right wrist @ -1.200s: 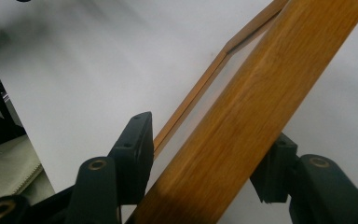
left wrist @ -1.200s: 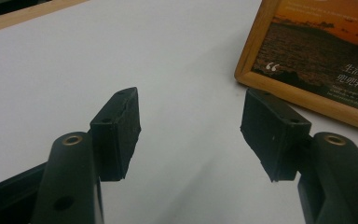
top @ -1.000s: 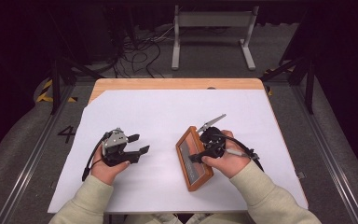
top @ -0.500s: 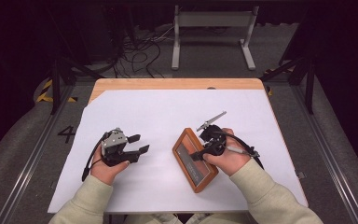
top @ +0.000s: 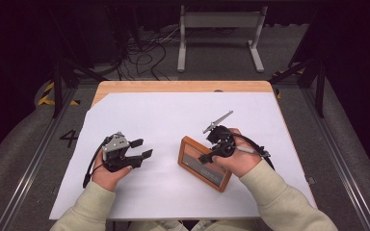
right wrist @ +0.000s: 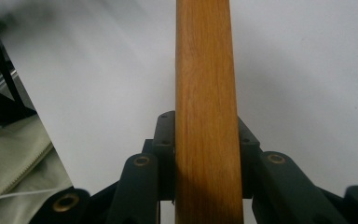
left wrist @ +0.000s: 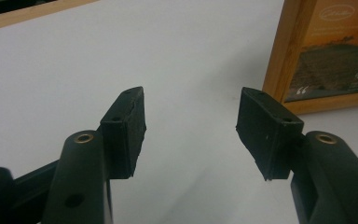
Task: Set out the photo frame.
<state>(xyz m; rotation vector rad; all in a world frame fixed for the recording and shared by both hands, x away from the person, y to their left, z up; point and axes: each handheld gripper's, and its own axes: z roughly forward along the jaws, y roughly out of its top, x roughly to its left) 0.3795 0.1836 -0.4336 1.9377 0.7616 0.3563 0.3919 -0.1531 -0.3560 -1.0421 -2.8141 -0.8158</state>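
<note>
The wooden picture frame [top: 204, 162] lies on the white sheet [top: 173, 120] that covers the table [top: 183, 86], a bit right of the middle & near the person's edge. It sits slanted, w/ one long side under the right gripper [top: 211, 155]. In the right gripper view, the frame's wood edge [right wrist: 206, 116] runs straight up between the two black jaws, & both pads press on it from each side, so the right gripper is pinching the frame. Its jaws have just been closing w/ the frame between them. The left gripper [top: 138, 148] rests on the sheet, well apart from the frame, held by the left hand [top: 107, 174]. Its jaws are spread wide w/ nothing between them. In the left gripper view the pads [left wrist: 126, 126] point over the bare sheet, & a corner of the frame [left wrist: 326, 56] w/ its brown picture shows at top right.
</note>
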